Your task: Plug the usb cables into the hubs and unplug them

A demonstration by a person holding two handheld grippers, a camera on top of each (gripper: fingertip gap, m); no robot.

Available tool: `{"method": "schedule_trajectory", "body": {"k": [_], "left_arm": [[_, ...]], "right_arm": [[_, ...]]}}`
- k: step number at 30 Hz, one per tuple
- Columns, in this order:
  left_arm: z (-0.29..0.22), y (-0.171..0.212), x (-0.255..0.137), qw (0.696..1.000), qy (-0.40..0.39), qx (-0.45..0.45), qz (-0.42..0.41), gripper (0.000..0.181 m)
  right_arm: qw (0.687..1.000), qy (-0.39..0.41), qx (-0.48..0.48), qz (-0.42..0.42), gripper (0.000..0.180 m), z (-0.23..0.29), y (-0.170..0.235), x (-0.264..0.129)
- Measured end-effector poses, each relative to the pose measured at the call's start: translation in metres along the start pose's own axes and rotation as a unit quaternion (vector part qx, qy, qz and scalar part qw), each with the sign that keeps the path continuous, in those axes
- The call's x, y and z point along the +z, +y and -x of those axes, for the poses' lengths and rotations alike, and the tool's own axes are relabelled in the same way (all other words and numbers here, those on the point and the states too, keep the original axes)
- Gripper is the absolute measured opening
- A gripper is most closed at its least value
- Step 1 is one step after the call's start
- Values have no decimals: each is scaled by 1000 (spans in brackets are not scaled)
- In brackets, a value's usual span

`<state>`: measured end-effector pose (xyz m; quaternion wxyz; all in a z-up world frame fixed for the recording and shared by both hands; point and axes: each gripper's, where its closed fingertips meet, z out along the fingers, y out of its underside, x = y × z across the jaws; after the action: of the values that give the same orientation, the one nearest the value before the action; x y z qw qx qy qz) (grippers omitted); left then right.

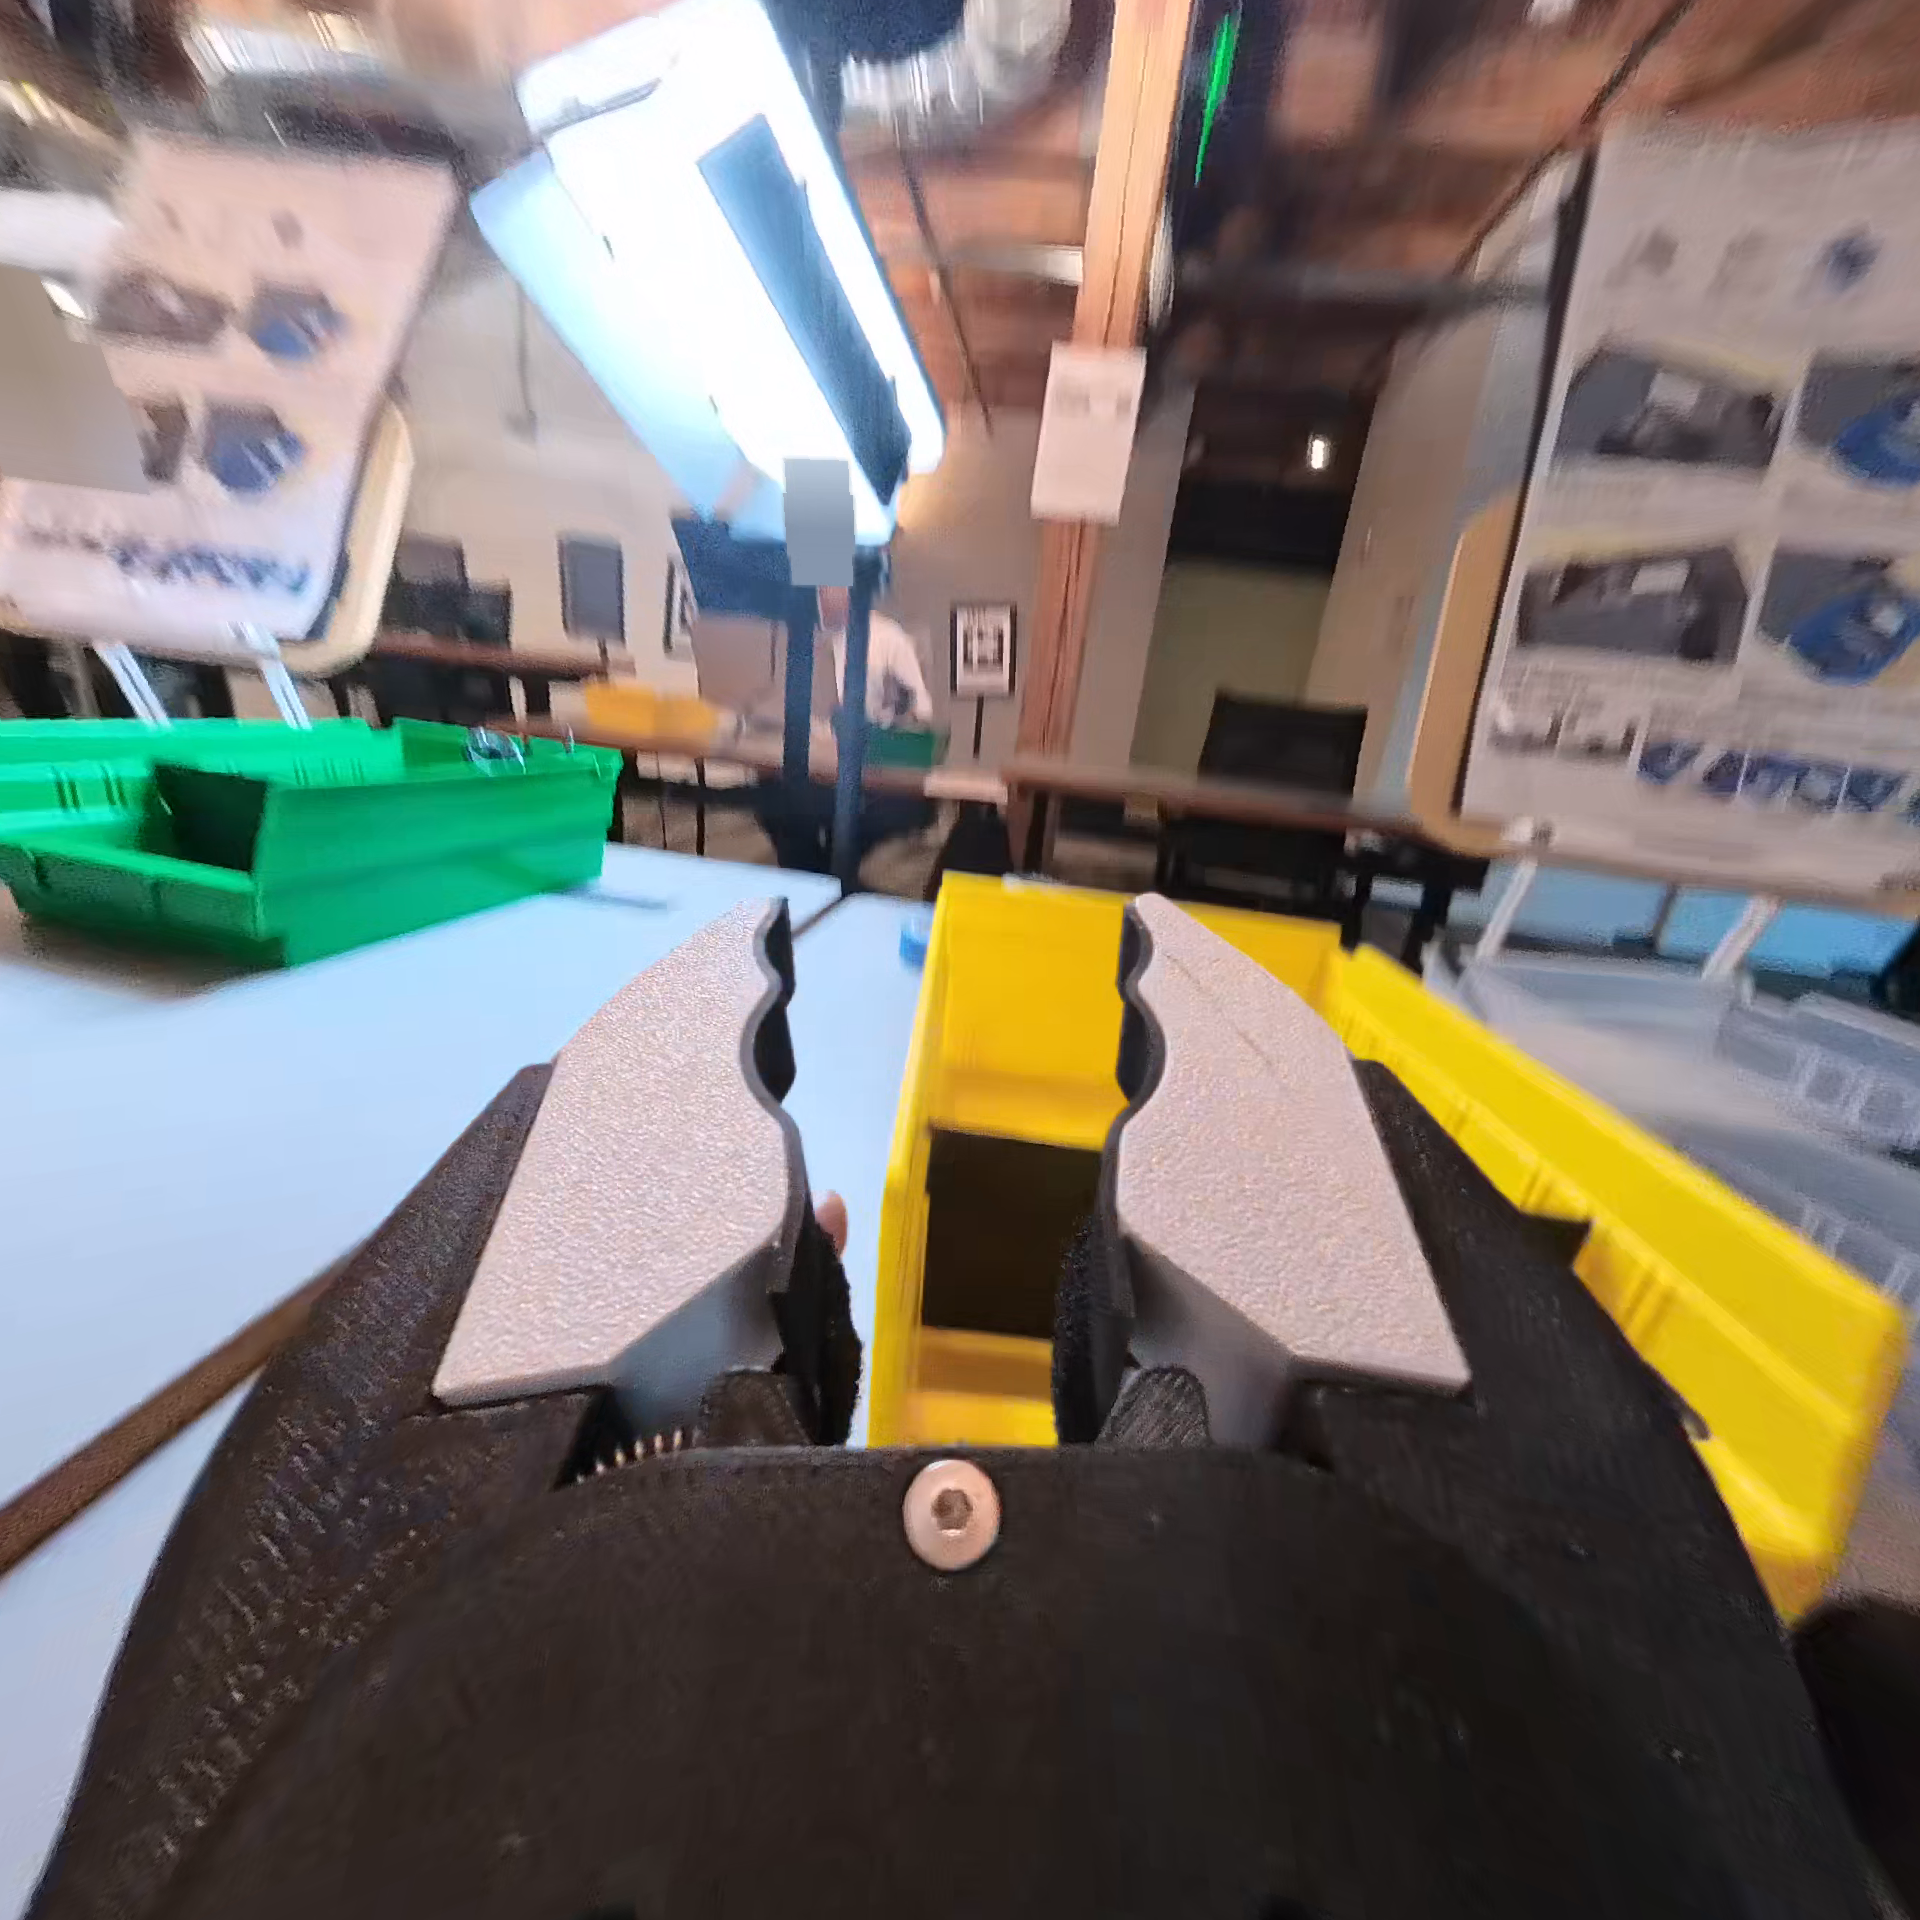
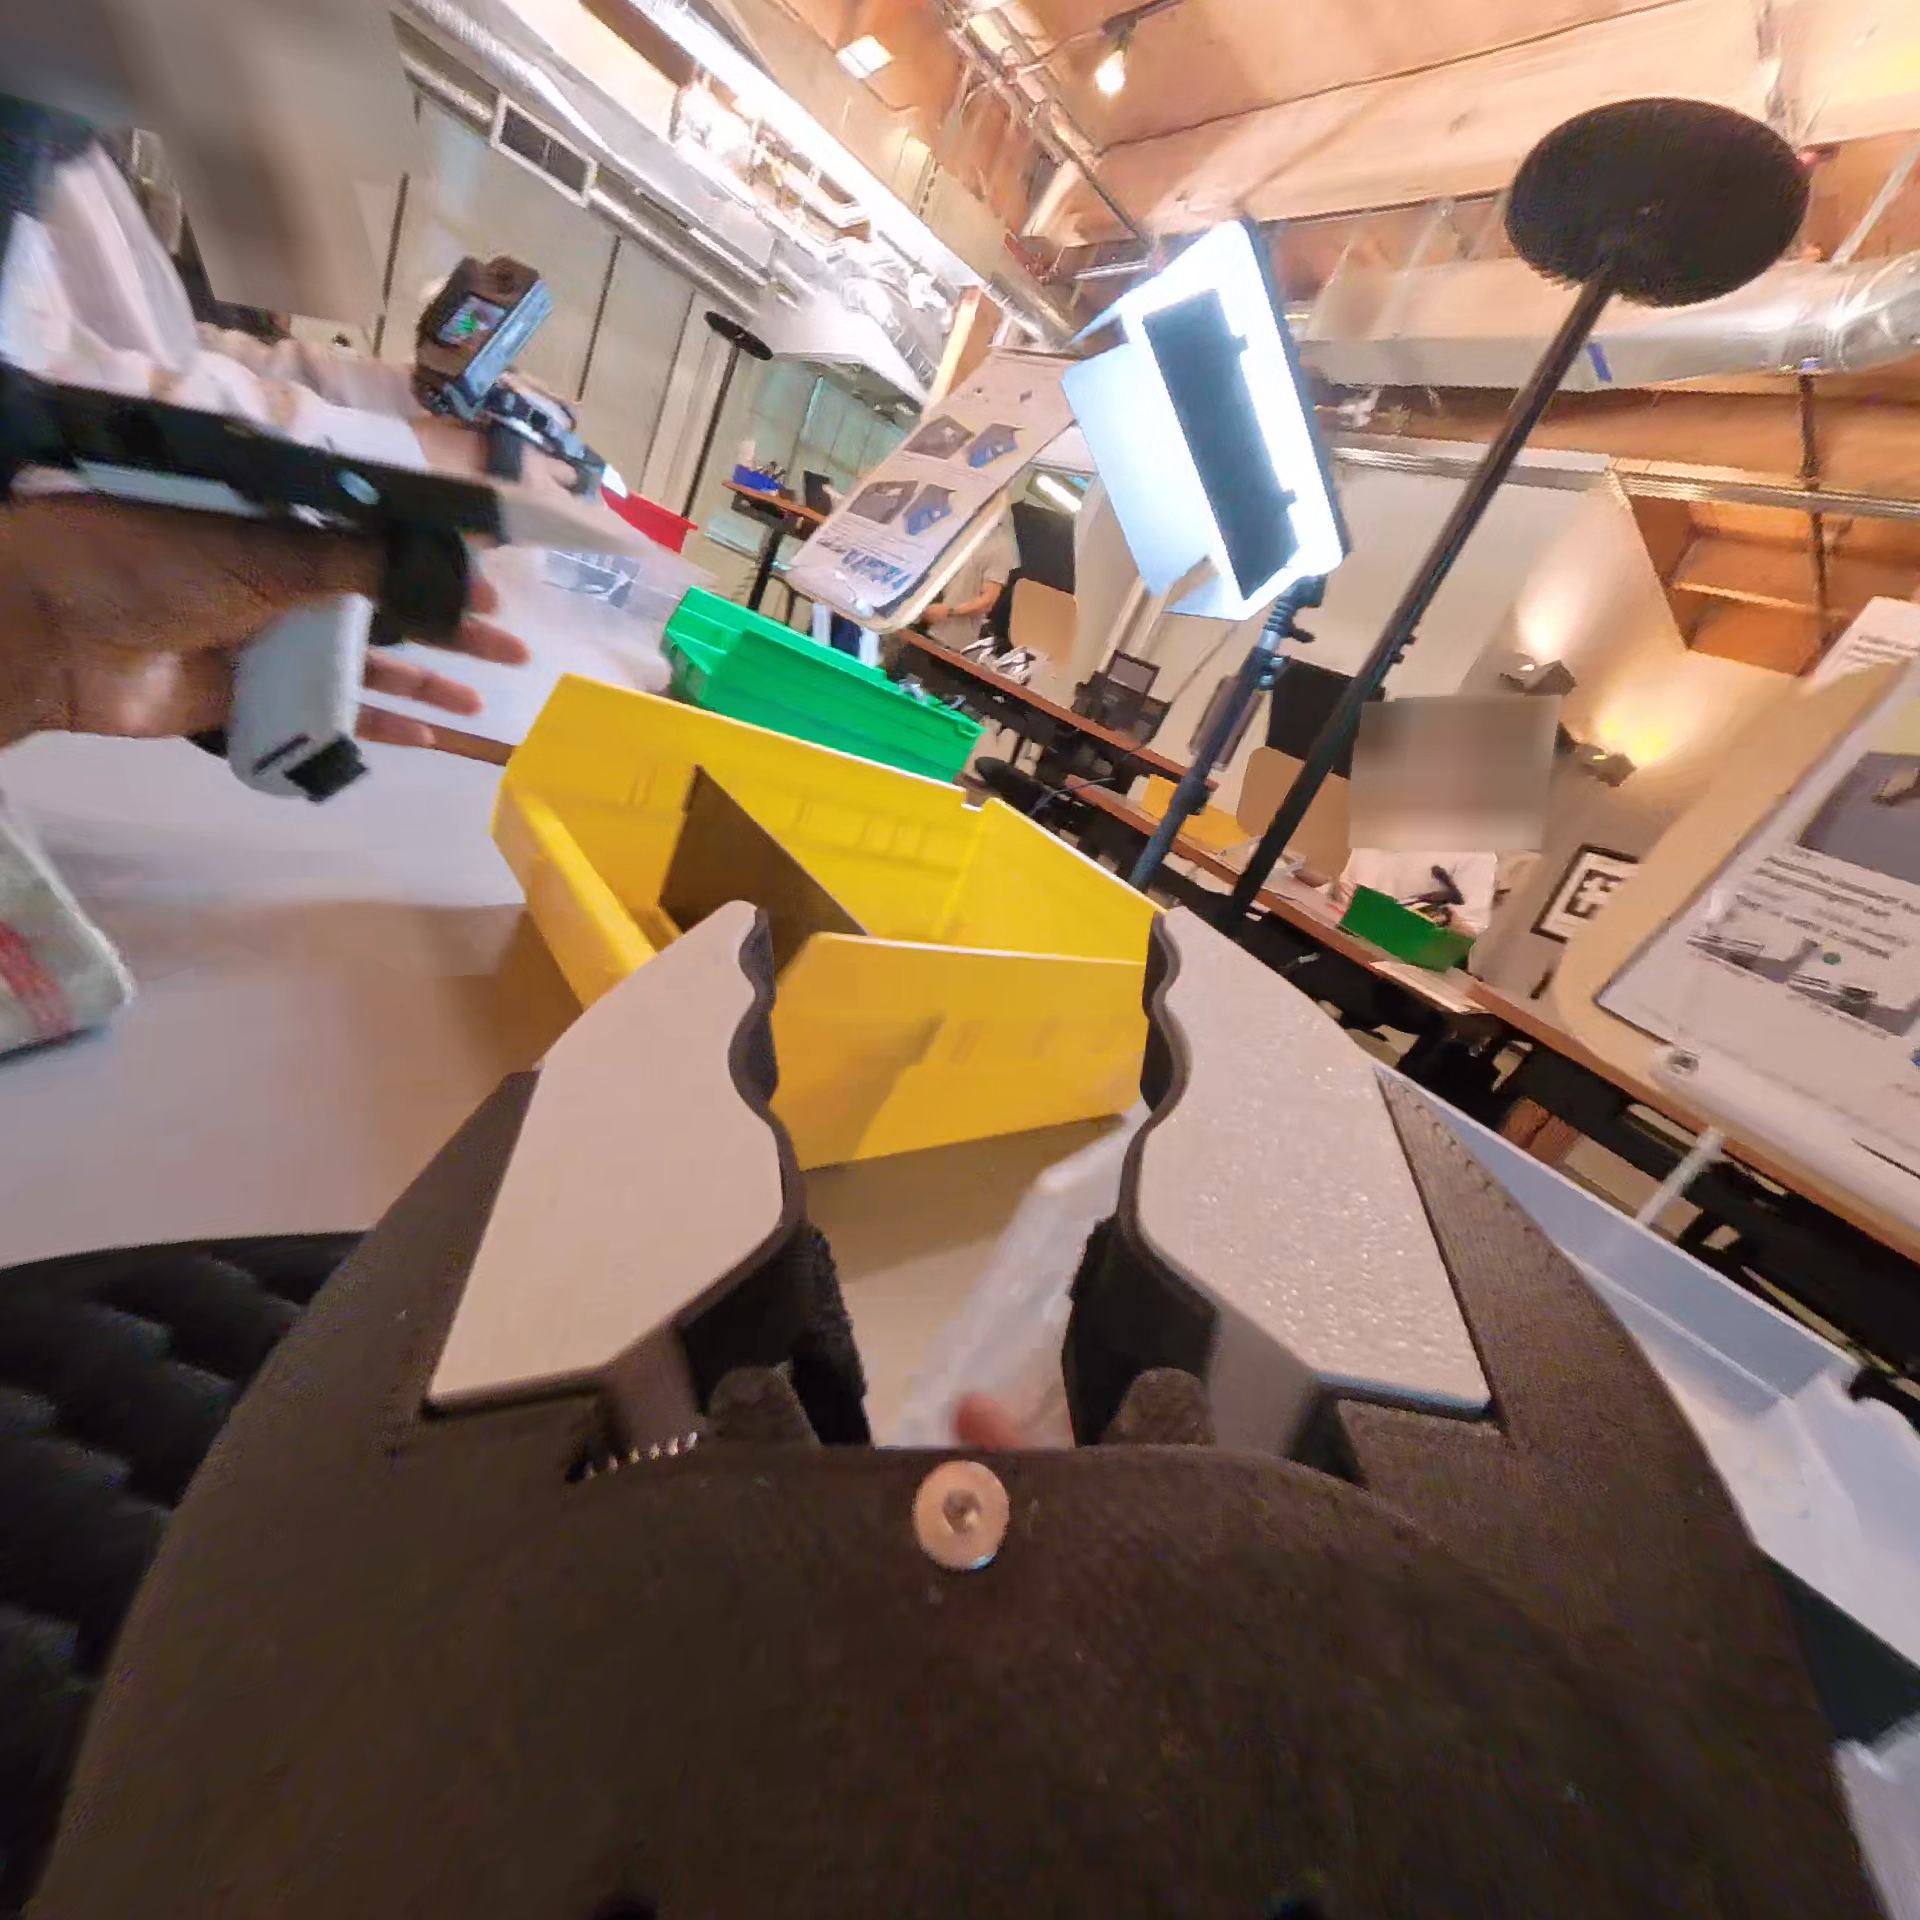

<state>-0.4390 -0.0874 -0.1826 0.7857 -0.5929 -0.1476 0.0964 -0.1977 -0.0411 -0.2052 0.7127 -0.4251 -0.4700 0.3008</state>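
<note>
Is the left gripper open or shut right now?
Open. In its own wrist view the left gripper has both grey fingers spread apart with nothing between them; the yellow bin shows through the gap.

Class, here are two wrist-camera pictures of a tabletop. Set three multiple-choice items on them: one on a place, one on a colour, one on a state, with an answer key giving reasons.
1. In the left wrist view, where does the green bin lie relative to the yellow bin?
A. To its left, farther back
B. Inside it
C. Stacked on top of it

2. What colour is the divider standing inside the yellow bin?
A. White
B. Black
C. Red

3. How do the fingers of the left gripper and right gripper stand?
A. Both shut on a cable
B. One shut, one open
C. Both open and empty

Answers:
1. A, since the green bin sits on the table at the left, apart from the yellow one.
2. B, as a dark panel crosses the yellow interior.
3. C, because a clear gap shows between each pair, with nothing held.
</note>
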Motion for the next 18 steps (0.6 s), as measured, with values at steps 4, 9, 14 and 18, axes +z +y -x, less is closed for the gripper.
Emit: {"method": "schedule_trajectory", "body": {"k": [4,9,14,18], "left_arm": [[3,52,6,989,3,63,131,61],[1,89,5,963,11,143,226,58],[3,99,9,958,0,160,237,55],[3,93,4,961,-5,126,245,8]], "right_arm": [[995,-55,47,76,66,42,12,23],[971,-63,107,204,59,44,47,49],[947,-92,139,276,67,58,68,64],[943,-59,132,300,60,49,78,64]]}}
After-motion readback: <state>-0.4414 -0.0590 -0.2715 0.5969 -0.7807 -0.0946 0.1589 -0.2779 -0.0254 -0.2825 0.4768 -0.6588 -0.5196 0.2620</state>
